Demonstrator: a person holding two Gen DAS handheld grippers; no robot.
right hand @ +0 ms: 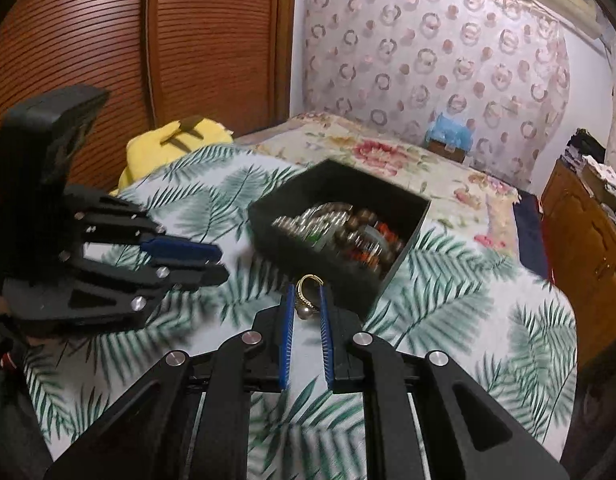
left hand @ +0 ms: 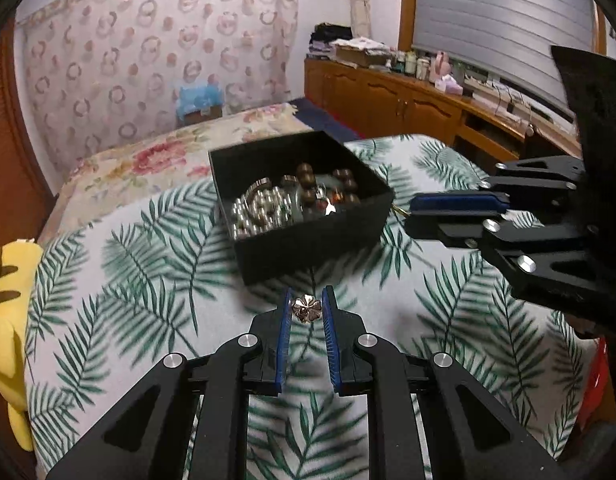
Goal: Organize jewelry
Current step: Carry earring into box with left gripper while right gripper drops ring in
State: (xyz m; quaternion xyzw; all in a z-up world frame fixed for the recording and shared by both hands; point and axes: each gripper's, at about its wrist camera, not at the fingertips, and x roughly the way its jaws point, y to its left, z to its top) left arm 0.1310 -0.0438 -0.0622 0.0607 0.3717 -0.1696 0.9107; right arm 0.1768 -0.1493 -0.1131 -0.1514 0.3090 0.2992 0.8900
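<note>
A black open box holding silver and brown beads sits on a leaf-print cloth; it also shows in the right wrist view. My left gripper is shut on a silver flower pendant, just in front of the box. My right gripper is shut on a gold ring with a pearl, near the box's front corner. In the left wrist view the right gripper comes in from the right beside the box. In the right wrist view the left gripper comes in from the left.
The leaf-print cloth covers a raised surface by a floral bed. A yellow plush toy lies at the left edge. Wooden cabinets with clutter stand at the back right. A slatted wooden door is behind.
</note>
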